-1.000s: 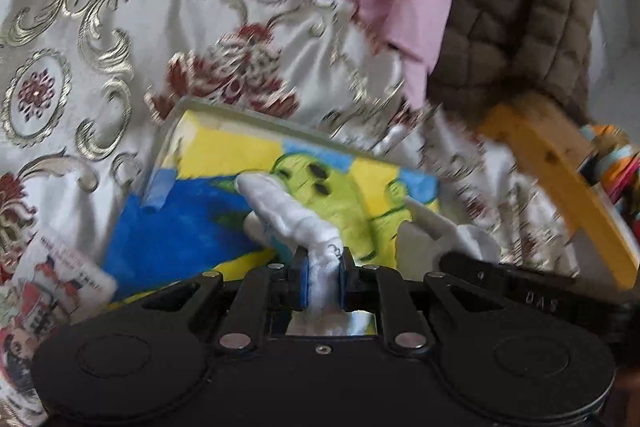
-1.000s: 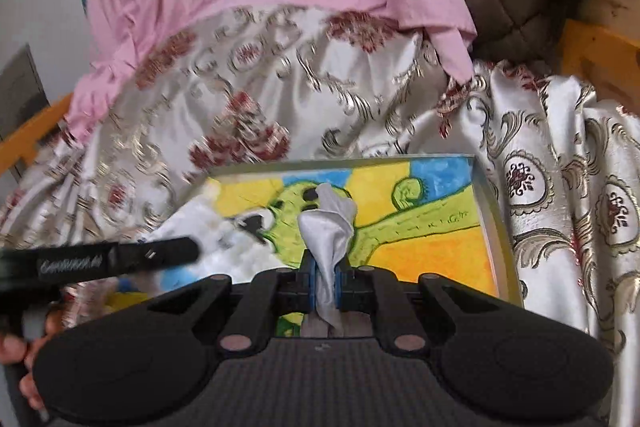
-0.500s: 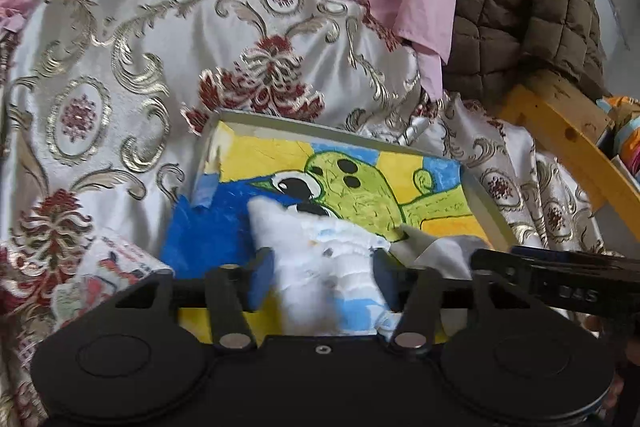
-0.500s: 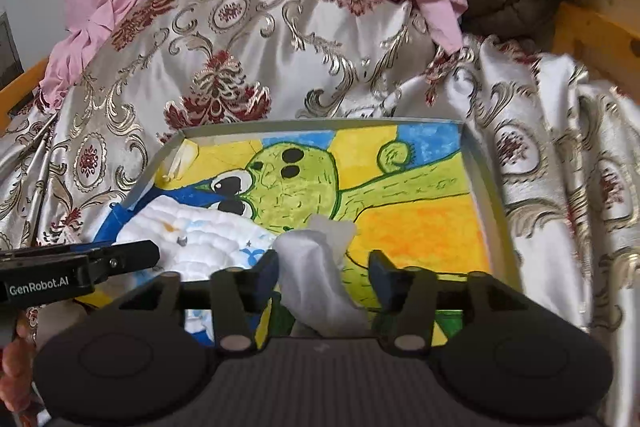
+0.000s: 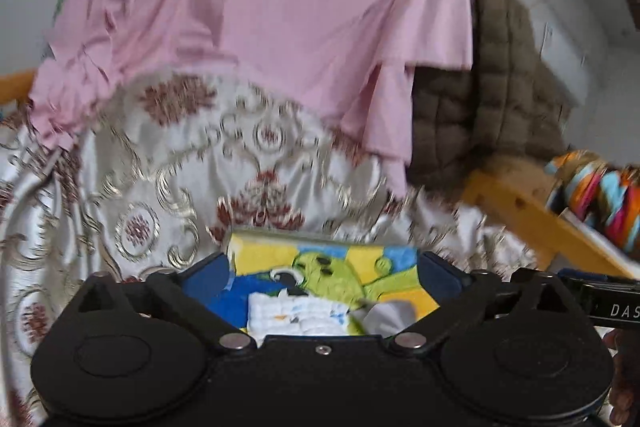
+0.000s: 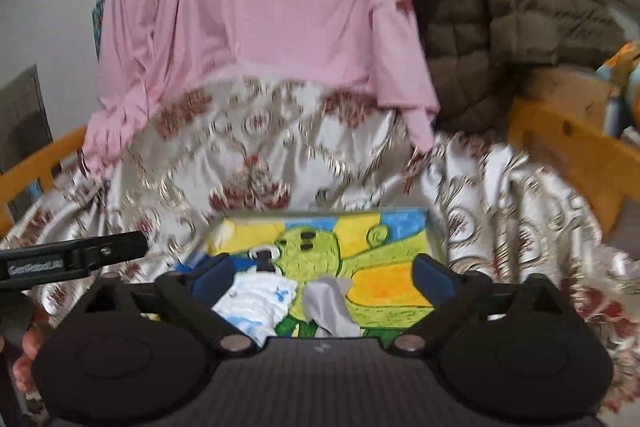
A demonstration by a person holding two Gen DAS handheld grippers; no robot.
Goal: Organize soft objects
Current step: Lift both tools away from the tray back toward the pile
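Both hand-held grippers hung above a shallow tray (image 6: 434,227) painted with a green cartoon figure on yellow, blue and orange. The left gripper (image 5: 325,269) had its jaws spread wide with nothing between them. The right gripper (image 6: 323,269) was likewise wide open and held nothing.

Two soft things lay inside the tray, at its near side. A white quilted cloth (image 6: 256,297) with small blue marks sat toward the tray's left. A crumpled grey cloth (image 6: 326,301) lay just beside it to the right, and the two looked to be touching.

The tray rested on a shiny silver bedspread (image 6: 256,151) patterned in red and gold. Beyond it hung a pink garment (image 6: 272,7), with a brown quilted jacket (image 6: 516,11) to its right.
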